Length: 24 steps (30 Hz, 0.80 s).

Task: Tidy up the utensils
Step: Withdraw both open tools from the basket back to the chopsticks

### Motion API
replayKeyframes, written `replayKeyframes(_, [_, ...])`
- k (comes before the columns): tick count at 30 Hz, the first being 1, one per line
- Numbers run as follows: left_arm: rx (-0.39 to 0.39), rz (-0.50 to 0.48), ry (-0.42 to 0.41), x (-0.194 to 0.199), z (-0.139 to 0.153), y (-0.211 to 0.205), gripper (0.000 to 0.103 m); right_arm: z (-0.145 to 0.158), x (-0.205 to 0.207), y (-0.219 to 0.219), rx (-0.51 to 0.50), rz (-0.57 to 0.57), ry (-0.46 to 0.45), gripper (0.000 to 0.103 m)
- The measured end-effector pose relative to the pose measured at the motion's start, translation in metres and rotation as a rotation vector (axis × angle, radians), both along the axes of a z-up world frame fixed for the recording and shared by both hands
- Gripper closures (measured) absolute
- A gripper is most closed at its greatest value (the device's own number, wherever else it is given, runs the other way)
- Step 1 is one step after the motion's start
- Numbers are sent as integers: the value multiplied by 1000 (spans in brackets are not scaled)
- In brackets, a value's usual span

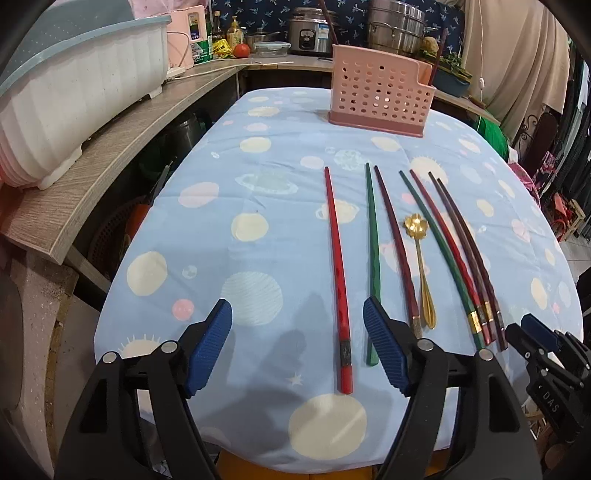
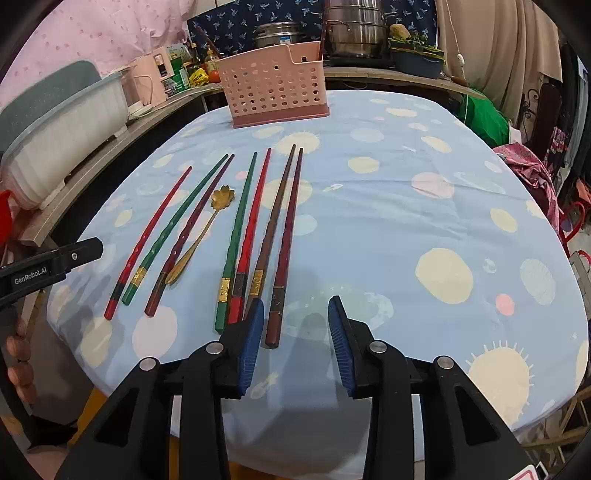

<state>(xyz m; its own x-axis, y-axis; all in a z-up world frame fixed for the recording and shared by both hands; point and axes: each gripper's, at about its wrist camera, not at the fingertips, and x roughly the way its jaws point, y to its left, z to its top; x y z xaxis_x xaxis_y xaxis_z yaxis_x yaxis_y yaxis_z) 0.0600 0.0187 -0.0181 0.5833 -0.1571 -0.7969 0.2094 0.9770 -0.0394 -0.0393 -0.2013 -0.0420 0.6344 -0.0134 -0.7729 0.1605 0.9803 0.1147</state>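
Several chopsticks lie side by side on the blue planet-print tablecloth: a red one at the left, green and maroon ones beside it, and more at the right. A gold flower-bowl spoon lies among them and also shows in the right wrist view. A pink perforated utensil holder stands at the far end, with one chopstick in it. My left gripper is open, its jaws either side of the red chopstick's near end. My right gripper is open over the rightmost maroon chopstick's end.
A white dish rack sits on a wooden counter to the left. Pots, a rice cooker, bottles and a tomato stand behind the table. The right half of the cloth holds nothing. Clutter lies past the right edge.
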Motion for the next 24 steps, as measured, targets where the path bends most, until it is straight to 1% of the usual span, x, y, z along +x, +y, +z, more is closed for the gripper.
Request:
replayKeyframes(3, [19,-10,8,-2,-6,-3,33,-3,1,0,0,-2,7,73])
replayKeyframes(6, [36,-19,13,-4,-11,-6,33,-3,1,0,1,0,7,74])
replayKeyframes(12, [48,-24,17,-5,-17,-8,33,-5,2,2,0,10,11,75])
replayKeyframes(24, [65,-21,59,-4,-34,-9,33,-6,3,4,-8,10,8,76])
